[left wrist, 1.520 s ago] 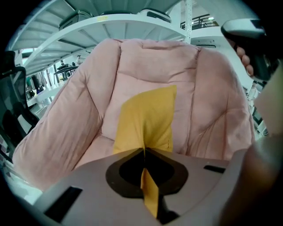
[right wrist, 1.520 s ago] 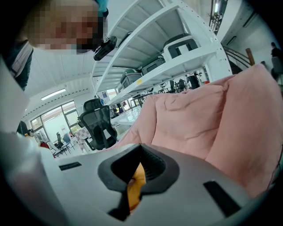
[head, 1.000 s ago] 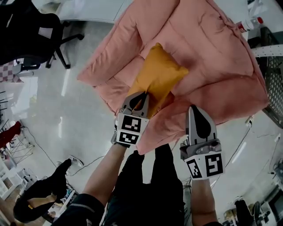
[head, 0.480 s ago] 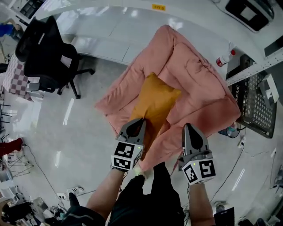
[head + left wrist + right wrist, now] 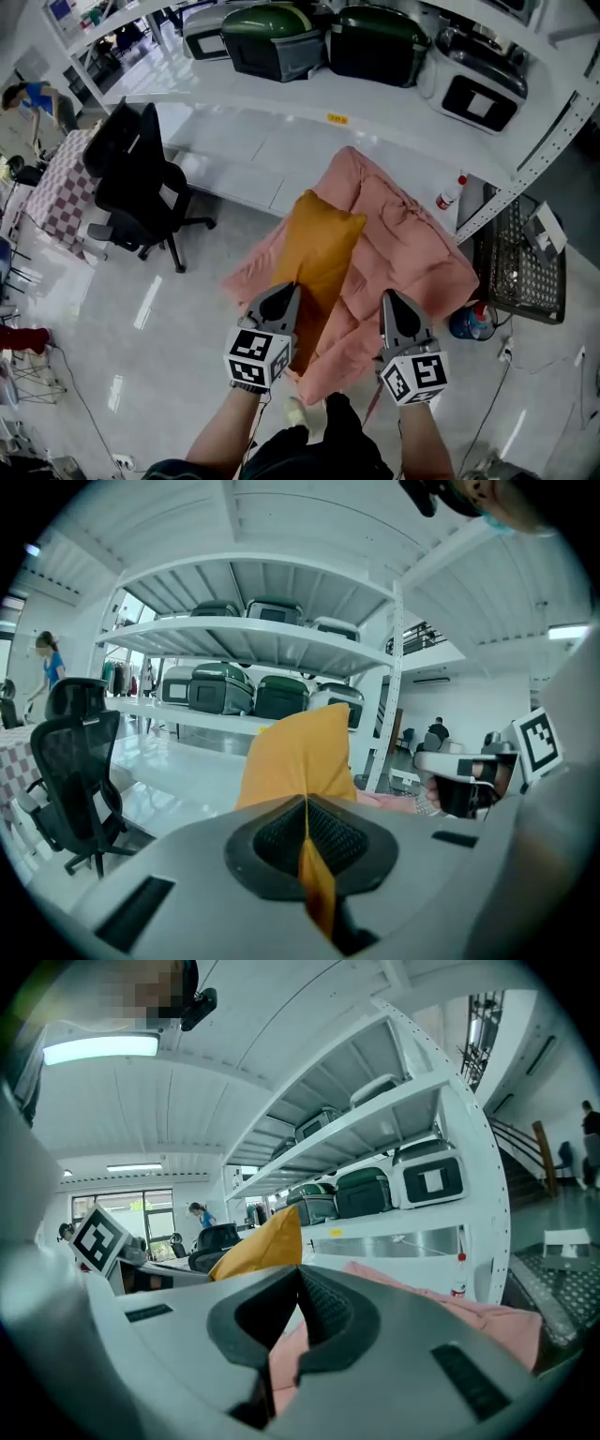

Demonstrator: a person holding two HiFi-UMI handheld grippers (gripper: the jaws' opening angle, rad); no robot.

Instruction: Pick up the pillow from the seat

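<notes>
Nearest the camera, the left gripper (image 5: 287, 289) has its fingers clamped on a fold of the orange pillow (image 5: 316, 246), a strip of the fabric pinched between the pads in the left gripper view. Just beside it, the right gripper (image 5: 387, 296) has its fingers together at the tips with nothing pinched there. In its own view pink shows only through the gap lower down. The pillow stands up from the left fingers, held above the left part of the pink seat (image 5: 412, 253), which lies crumpled on the glossy floor (image 5: 141, 319) below. Left of the seat is a black office chair (image 5: 141, 178). At the seat's right stand a white bottle with a red cap (image 5: 450, 193) and a wire basket (image 5: 520, 267). Beyond runs a white shelf (image 5: 309, 122) carrying dark cases (image 5: 272, 37).
</notes>
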